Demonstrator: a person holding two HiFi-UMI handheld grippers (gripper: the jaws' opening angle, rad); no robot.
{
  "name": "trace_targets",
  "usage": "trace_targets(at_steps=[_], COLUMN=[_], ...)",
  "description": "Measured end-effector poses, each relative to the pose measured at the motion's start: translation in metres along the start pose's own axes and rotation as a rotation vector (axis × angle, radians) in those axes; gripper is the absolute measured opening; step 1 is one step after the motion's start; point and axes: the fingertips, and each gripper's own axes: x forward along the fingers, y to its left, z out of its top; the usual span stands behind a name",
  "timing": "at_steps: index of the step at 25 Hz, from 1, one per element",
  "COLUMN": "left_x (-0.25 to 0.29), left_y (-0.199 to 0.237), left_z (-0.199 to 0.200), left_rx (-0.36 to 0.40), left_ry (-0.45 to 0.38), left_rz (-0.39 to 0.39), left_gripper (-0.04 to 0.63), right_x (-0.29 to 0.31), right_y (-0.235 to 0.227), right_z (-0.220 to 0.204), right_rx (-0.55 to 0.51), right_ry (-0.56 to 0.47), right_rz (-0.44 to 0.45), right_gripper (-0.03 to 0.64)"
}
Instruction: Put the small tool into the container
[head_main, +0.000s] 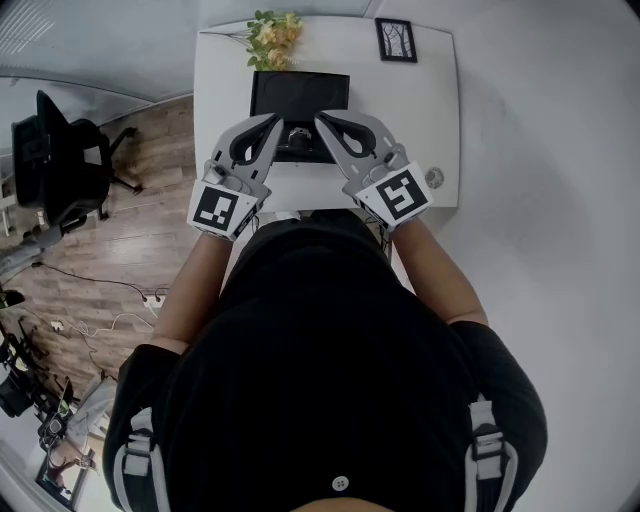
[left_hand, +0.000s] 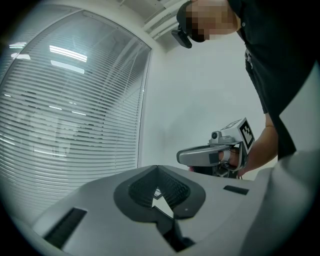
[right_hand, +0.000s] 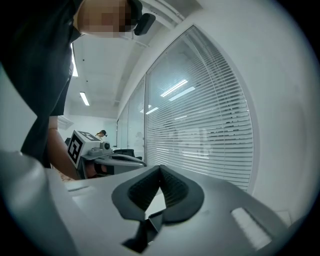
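In the head view a black tray-like container (head_main: 300, 95) lies on the white table (head_main: 225, 100). My left gripper (head_main: 277, 121) and right gripper (head_main: 321, 119) are held side by side over its near edge, tips angled towards each other. A small dark object (head_main: 300, 133) shows between them; I cannot tell what it is. Both gripper views look up at window blinds and walls. My left gripper (left_hand: 157, 167) has its tips touching, nothing between them. My right gripper (right_hand: 160, 166) is likewise shut and empty. Each view shows the other gripper: the right one (left_hand: 215, 152), the left one (right_hand: 102, 152).
A bunch of yellow flowers (head_main: 272, 38) and a small framed picture (head_main: 396, 40) stand at the table's far edge. A small round object (head_main: 433, 177) lies near the right edge. A black office chair (head_main: 60, 150) stands on the wooden floor to the left.
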Motion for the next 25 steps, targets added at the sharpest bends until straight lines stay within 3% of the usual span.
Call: trace_targets(at_steps=[25], left_x=[0.0095], left_y=[-0.0030], left_z=[0.0000], left_rx=[0.009], left_ry=[0.006], left_rz=[-0.021], left_gripper=[0.008], right_x=[-0.0016], right_y=[-0.0054], right_z=[-0.0088], right_rx=[0.002], right_ry=[0.042], right_rz=[0.005], right_gripper=[0.011])
